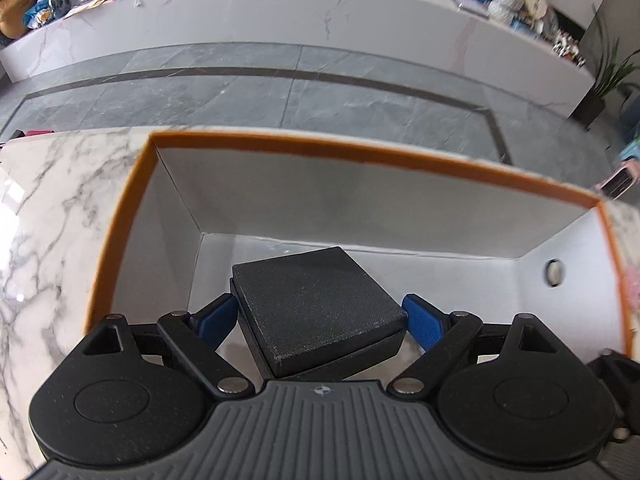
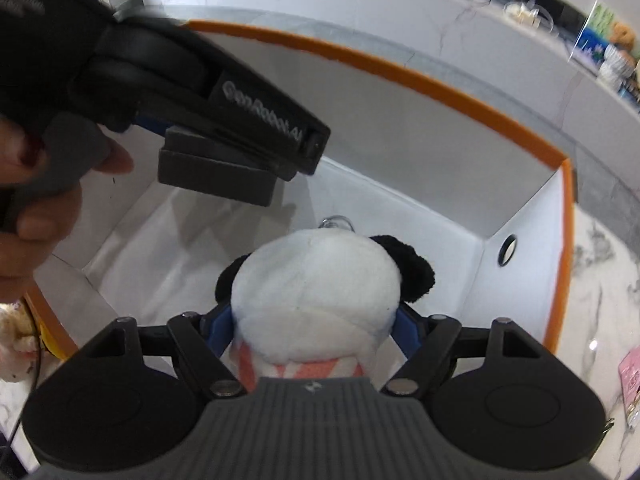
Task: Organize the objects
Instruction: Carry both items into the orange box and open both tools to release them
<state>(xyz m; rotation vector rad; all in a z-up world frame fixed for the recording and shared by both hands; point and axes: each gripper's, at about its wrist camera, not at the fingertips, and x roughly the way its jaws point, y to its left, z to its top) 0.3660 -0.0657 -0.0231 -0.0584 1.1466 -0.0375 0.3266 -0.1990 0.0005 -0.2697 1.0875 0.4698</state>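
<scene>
A big open box (image 1: 360,152) with an orange rim and white inside walls stands on the marble table. My left gripper (image 1: 320,320) is shut on a flat black square case (image 1: 316,304), held over the box's inside. The right wrist view shows that same black case (image 2: 216,176) in the left gripper (image 2: 256,128) at the upper left, with a hand on its handle. My right gripper (image 2: 316,328) is shut on a white panda plush (image 2: 316,292) with black ears and a pink striped band, also above the box (image 2: 400,68).
The marble tabletop (image 1: 48,220) surrounds the box. The box's right wall has a round hole (image 2: 507,250). A fluffy toy (image 2: 16,340) lies left of the box and a pink card (image 2: 632,376) right of it. Beyond lie a grey floor and a cluttered white counter (image 1: 280,4).
</scene>
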